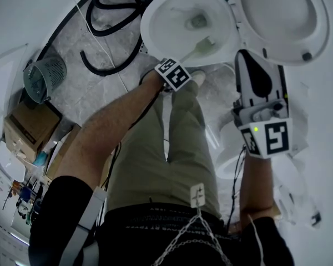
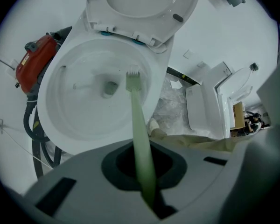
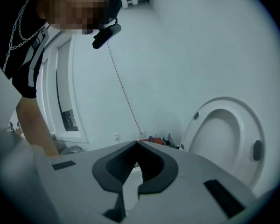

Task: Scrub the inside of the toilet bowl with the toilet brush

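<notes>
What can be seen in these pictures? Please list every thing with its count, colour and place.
toilet bowl: one, white, on the floor in front of the person
seat and lid: one set, white, raised behind the bowl
toilet brush: one, pale green, head inside the bowl
hoses: several, black, on the floor left of the bowl
machine: one, red, by the hoses
basket: one, teal, floor at far left
cardboard boxes: at least two, brown, near the basket
trousers: one pair, khaki, on the person
left claw: one, grey, shut on the brush handle
right claw: one, grey, shut and empty, near the lid
</notes>
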The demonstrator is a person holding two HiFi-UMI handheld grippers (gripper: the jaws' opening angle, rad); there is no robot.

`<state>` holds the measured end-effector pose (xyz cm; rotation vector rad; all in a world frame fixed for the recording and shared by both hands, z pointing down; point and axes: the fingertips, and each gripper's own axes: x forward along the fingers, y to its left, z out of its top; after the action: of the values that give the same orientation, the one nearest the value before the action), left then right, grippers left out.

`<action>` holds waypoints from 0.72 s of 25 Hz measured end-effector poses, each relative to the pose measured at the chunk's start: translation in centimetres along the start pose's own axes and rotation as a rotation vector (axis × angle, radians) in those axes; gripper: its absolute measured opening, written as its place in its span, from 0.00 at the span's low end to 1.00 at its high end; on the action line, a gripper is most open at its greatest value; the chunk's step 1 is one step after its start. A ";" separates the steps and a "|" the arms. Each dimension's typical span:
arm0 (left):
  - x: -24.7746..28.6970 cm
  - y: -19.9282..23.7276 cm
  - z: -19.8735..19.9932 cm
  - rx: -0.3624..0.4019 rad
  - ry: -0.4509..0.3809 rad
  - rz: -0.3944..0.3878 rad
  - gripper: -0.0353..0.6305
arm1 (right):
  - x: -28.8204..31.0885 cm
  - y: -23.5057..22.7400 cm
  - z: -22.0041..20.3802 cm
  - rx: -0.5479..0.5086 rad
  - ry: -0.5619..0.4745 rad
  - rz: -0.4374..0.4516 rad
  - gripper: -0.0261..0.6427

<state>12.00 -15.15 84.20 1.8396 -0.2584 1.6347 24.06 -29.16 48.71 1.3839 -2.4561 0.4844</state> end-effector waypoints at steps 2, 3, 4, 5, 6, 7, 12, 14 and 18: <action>0.0 -0.1 -0.8 -0.017 0.005 -0.011 0.05 | 0.3 0.2 0.2 -0.001 -0.003 0.002 0.04; 0.0 -0.2 -1.2 -0.026 0.009 -0.017 0.05 | 0.4 0.2 0.3 -0.002 -0.005 0.002 0.04; 0.0 -0.2 -1.6 -0.037 0.014 -0.025 0.05 | 0.5 0.3 0.4 -0.002 -0.006 0.003 0.04; 0.0 -0.3 -1.9 -0.049 0.019 -0.035 0.05 | 0.6 0.3 0.5 -0.004 -0.007 0.003 0.04; 0.0 -0.4 -2.3 -0.062 0.023 -0.048 0.05 | 0.7 0.4 0.5 -0.005 -0.007 0.003 0.04; -0.1 -0.5 -2.6 -0.074 0.027 -0.060 0.05 | 0.8 0.5 0.5 -0.005 -0.007 0.004 0.04; -0.5 -0.1 -4.4 -0.105 0.044 -0.074 0.05 | 1.2 0.7 0.6 -0.004 -0.005 0.007 0.04; -0.9 0.4 -5.3 -0.135 0.048 -0.078 0.05 | 1.5 1.1 0.8 -0.005 -0.006 0.011 0.04; -1.4 1.8 -6.5 -0.188 0.051 -0.059 0.05 | 2.0 1.6 0.8 -0.006 -0.003 0.020 0.04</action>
<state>5.43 -13.15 83.54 1.6474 -0.3215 1.5591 21.61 -30.27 48.52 1.3607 -2.4740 0.4795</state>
